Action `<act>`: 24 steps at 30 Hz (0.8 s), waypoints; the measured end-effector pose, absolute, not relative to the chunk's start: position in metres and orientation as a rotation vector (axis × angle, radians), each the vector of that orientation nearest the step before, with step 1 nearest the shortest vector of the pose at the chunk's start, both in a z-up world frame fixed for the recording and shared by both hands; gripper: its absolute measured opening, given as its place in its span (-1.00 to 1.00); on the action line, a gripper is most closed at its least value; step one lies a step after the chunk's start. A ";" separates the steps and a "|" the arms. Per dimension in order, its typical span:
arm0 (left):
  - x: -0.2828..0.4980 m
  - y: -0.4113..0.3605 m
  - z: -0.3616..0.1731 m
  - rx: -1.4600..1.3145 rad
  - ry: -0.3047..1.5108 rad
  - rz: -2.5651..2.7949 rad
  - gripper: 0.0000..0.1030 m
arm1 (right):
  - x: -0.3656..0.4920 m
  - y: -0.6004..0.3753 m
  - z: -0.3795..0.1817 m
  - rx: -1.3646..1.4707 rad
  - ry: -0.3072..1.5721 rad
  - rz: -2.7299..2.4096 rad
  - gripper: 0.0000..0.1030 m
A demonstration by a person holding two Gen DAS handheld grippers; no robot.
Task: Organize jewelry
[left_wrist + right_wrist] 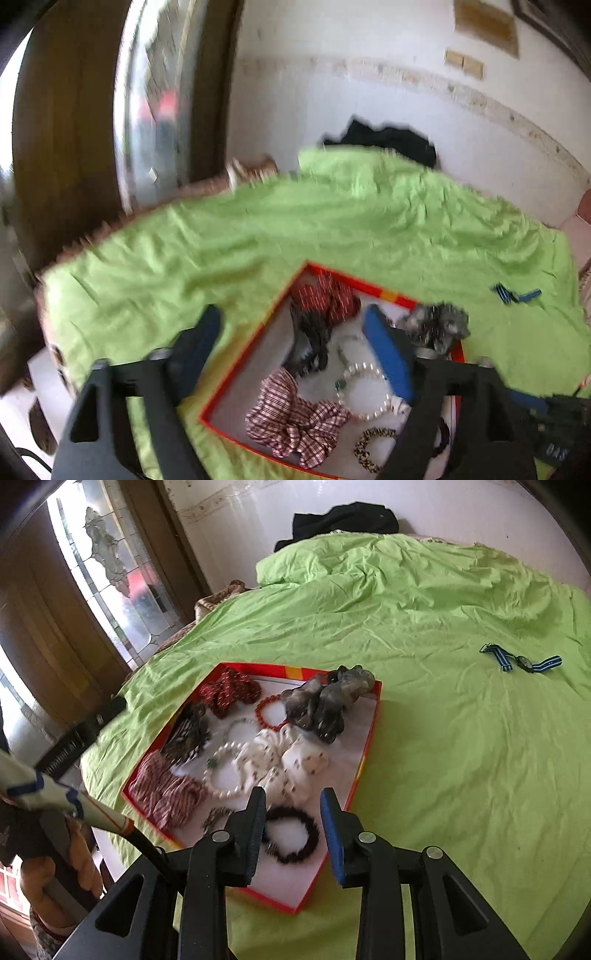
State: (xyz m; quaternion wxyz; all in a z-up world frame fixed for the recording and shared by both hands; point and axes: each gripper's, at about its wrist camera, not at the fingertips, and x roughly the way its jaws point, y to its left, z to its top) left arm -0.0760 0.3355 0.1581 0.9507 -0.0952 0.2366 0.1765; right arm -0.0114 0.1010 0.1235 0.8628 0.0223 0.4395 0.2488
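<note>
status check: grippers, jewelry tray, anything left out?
Left gripper open, empty, over tray. Right gripper open, empty, above black bracelet. Striped-strap watch lies out on green sheet, path unobstructed.

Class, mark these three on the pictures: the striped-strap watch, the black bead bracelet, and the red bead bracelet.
striped-strap watch [524, 662]: right wrist view, on its dark case.
black bead bracelet [313, 835]: right wrist view, on the ring's right side.
red bead bracelet [259, 710]: right wrist view, on the ring's left arc.
</note>
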 end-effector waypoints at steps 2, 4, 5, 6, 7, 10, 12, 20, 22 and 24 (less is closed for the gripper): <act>-0.098 0.326 0.168 -0.147 0.384 0.437 0.95 | -0.025 0.097 0.127 0.052 0.904 0.529 -0.27; -0.122 0.318 0.179 -0.107 0.292 0.507 1.00 | -0.035 0.093 0.129 0.063 0.896 0.537 -0.24; -0.131 0.316 0.184 -0.101 0.269 0.530 1.00 | -0.039 0.092 0.130 0.068 0.892 0.538 -0.24; -0.138 0.315 0.188 -0.099 0.259 0.544 1.00 | -0.043 0.091 0.130 0.071 0.889 0.538 -0.24; -0.145 0.315 0.192 -0.099 0.255 0.555 1.00 | -0.047 0.090 0.131 0.074 0.885 0.539 -0.24; -0.162 0.314 0.201 -0.098 0.306 0.590 1.00 | -0.058 0.092 0.132 0.062 0.874 0.542 -0.24; -0.174 0.313 0.204 -0.100 0.313 0.595 1.00 | -0.068 0.095 0.134 0.045 0.861 0.543 -0.24; -0.201 0.303 0.208 -0.124 0.348 0.530 1.00 | -0.113 0.096 0.150 0.001 0.772 0.530 0.03; -0.203 0.298 0.205 -0.115 0.368 0.521 1.00 | -0.127 0.096 0.154 -0.024 0.742 0.520 0.09; -0.203 0.291 0.201 -0.098 0.389 0.531 1.00 | -0.136 0.094 0.157 -0.041 0.722 0.508 0.15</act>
